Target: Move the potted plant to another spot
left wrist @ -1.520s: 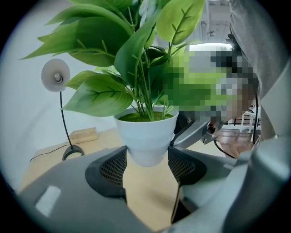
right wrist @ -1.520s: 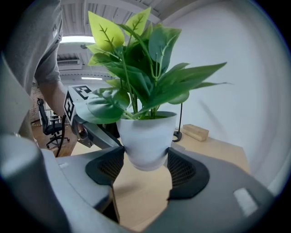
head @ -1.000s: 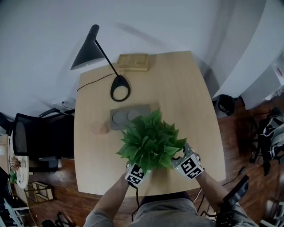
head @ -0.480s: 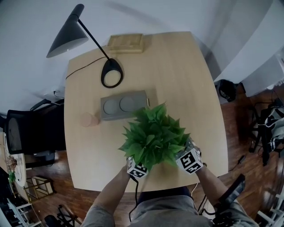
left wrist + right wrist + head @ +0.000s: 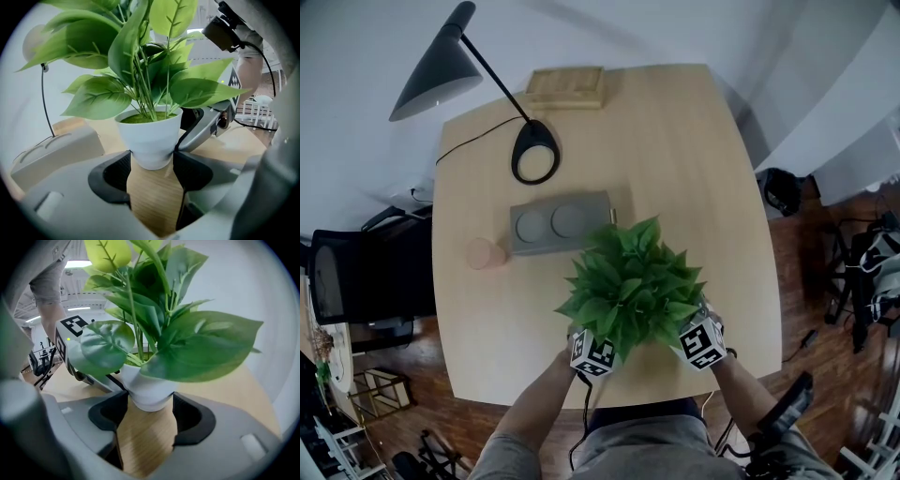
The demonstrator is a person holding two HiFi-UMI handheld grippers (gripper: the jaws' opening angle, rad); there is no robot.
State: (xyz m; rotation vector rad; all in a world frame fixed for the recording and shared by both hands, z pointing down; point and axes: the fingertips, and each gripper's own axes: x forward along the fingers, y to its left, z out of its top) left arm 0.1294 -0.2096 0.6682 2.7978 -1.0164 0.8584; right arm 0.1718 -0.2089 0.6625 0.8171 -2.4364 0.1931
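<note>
The potted plant (image 5: 633, 286), green leaves in a small white pot (image 5: 150, 136), is over the near part of the wooden table (image 5: 703, 169). My left gripper (image 5: 602, 345) clamps the pot's lower wall from the left, and its pads press both sides of the pot in the left gripper view (image 5: 152, 161). From the right, my right gripper (image 5: 686, 336) clamps the same pot (image 5: 147, 387) between its pads (image 5: 150, 401). The pot's base sits at or just above the tabletop; I cannot tell which. Leaves hide the pot and the fingertips in the head view.
A grey tray (image 5: 561, 222) with two round recesses lies just beyond the plant. A pinkish cup (image 5: 486, 253) stands to its left. The black desk lamp (image 5: 534, 164) and a wooden box (image 5: 566, 86) are at the far side. A black chair (image 5: 356, 281) stands left of the table.
The plant and both grippers have come down towards the tabletop, most of it in the first half second. Both grips stay the same.
</note>
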